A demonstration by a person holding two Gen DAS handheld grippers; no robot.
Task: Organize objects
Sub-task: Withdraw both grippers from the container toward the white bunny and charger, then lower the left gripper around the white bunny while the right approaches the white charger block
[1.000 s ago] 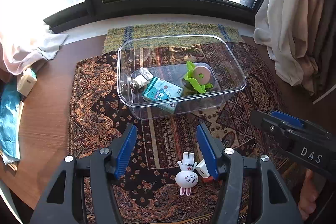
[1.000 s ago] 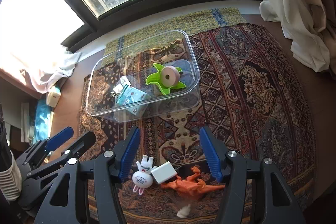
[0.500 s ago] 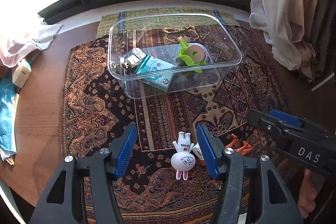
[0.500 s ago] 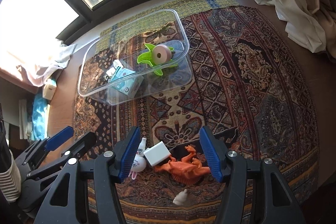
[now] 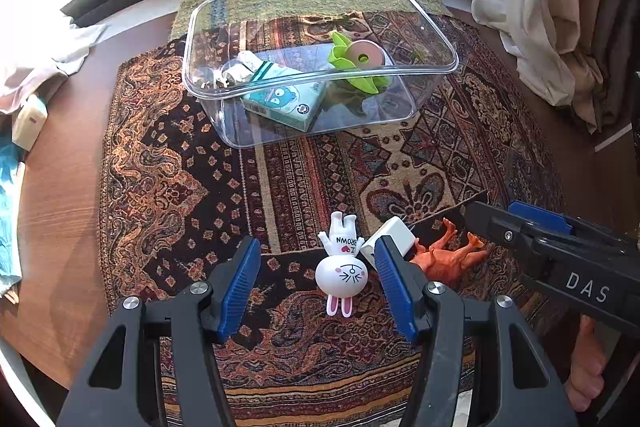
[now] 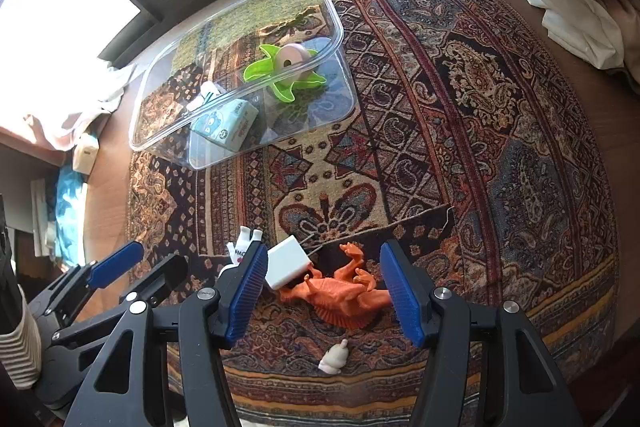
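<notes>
Between open jaws, rabbit figure (image 5: 341, 270)

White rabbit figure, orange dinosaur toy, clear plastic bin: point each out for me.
White rabbit figure (image 5: 341, 274): left wrist view, on its round head.
Orange dinosaur toy (image 6: 340, 293): right wrist view, on its body.
Clear plastic bin (image 5: 416, 67): left wrist view, on its near rim.

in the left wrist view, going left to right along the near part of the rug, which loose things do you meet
white rabbit figure → white charger block → orange dinosaur toy
</notes>
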